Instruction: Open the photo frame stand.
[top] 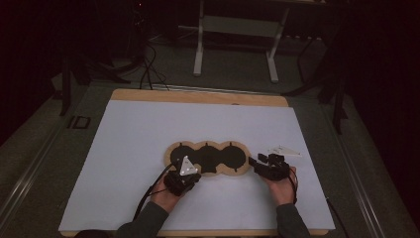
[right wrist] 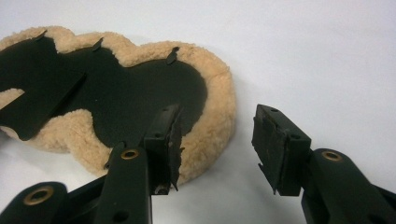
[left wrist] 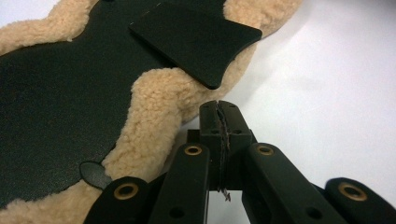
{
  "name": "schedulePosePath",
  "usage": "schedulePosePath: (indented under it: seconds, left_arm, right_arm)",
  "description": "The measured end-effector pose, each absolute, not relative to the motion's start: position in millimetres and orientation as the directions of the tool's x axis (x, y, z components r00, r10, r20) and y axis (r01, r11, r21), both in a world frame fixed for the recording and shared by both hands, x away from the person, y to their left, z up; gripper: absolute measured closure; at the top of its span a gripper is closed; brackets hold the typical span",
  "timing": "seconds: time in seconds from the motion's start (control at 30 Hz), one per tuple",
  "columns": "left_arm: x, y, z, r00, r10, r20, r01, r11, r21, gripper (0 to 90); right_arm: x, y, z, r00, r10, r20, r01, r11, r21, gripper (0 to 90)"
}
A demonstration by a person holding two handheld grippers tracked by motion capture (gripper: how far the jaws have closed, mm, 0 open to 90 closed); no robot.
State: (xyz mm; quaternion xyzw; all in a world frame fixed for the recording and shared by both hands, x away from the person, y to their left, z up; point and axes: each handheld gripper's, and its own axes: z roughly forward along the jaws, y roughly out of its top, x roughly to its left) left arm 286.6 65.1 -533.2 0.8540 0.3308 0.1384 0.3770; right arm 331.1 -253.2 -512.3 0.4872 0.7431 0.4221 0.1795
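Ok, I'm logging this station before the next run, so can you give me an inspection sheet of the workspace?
Surface: white sheet covering a wooden table top.
Job's things: fleece-edged black pad with three lobes, lying flat; a loose black flap lies on it.
Clutter: small white flat piece beyond the right hand.
Grippers: left gripper shut, at the pad's near edge, nothing seen between the fingers; right gripper open, at the pad's right end, one of its fingers over the fleece.
Cables: black cable trailing from the left gripper.
Surroundings: dark room, white table frame behind, floor cables.
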Motion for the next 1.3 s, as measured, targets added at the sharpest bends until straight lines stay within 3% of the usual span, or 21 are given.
schedulePosePath:
  seconds: [1.3]
  left_arm:
    - [292.4,53.3,-528.6,0.729,0.684,0.001,0.450,-0.481,0.752,89.9]
  right_arm:
    - [332.0,-256.1,-511.9,-0.444,0.885,0.140,0.570,0.158,0.806,51.5]
